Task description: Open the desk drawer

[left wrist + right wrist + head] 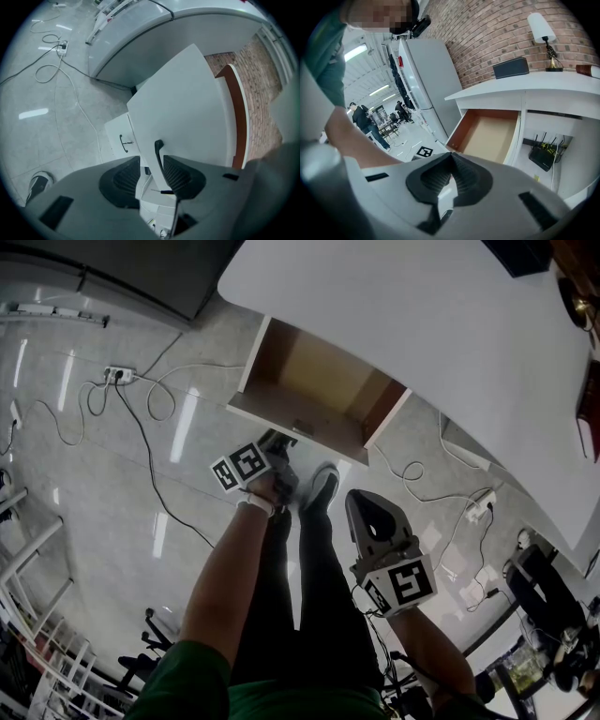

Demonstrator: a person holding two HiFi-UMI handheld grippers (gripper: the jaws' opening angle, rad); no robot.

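My left claw stands with its pads apart, and the black drawer handle sits in the gap between them with neither pad pressing on it. Nothing is gripped. The handle's bar runs lengthwise along that gap, so the pads face its two long sides, and the white drawer front lies just ahead of the tips. In the head view this claw is right at the near edge of the desk drawer. The drawer is drawn well out from under the white bench, with its brown inside bare and open to view. I judge the opening done, so what matters next is the way out. The handle lies straight ahead of the left claw, so I would back it off along its own line, toward me, without brushing the bar. My right claw has its pads together on nothing. It hangs well apart from the drawer, off to the right, and is the farther of the two.
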